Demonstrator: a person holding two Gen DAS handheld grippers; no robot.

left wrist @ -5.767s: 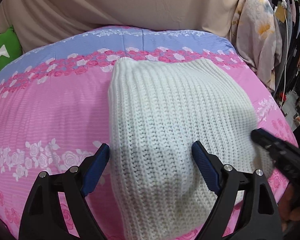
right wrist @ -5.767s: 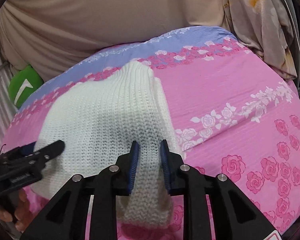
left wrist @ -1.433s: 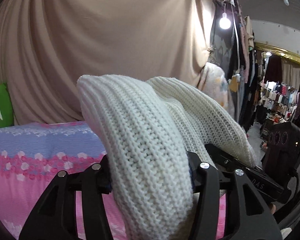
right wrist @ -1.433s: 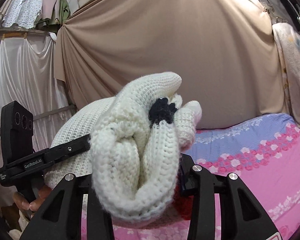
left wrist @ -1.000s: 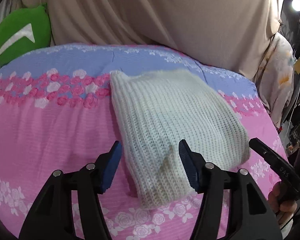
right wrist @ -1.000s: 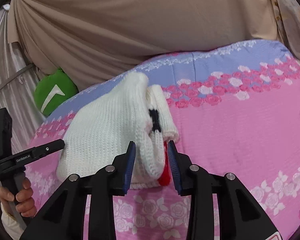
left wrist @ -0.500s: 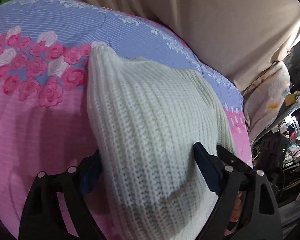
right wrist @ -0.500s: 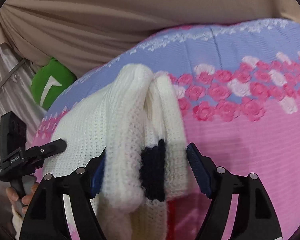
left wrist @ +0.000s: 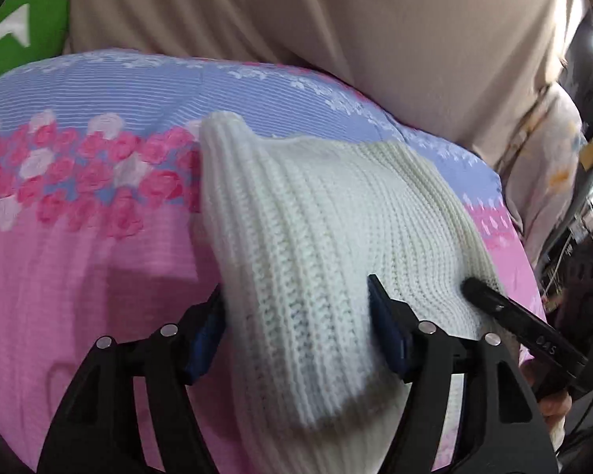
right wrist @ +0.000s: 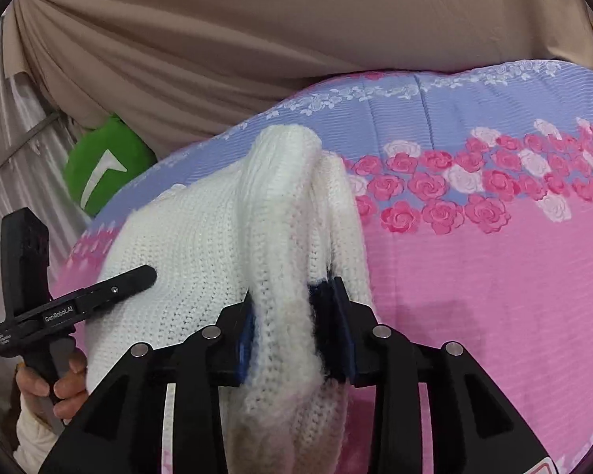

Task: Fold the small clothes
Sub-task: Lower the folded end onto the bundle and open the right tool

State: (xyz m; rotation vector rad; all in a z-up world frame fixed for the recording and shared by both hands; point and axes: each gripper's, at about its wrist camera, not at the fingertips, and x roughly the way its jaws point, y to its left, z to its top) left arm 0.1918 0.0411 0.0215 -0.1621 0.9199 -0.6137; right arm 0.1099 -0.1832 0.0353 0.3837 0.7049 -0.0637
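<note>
On the far left sits a green pillow, tucked against the tan curtain and out of the way, so the bed stays free for folding.

Next comes the left gripper. Its jaws have just been closing in on the near left end of the white knitted sweater, and the blue pads sit against the wool on both sides. The bundle is thick there, so the jaws stand fairly wide even while they pinch it. A hand holds this tool from below.

The sweater itself lies in the middle, folded into a fat pad on the pink flowered bedspread. Its far end rests on the sheet, near the blue stripe with the roses. The near end looks a bit raised between the two tools (most likely so the whole fold can be slid or flipped in one piece).

On the right, the right gripper pinches the other near end. Its jaws have just been closing too, and they squeeze several layers together, with a dark patch of wool against the right pad. Here the layers are narrow, so the jaws stand closer together.

Holding both near ends at once probably keeps the folded layers from sliding apart.
</note>
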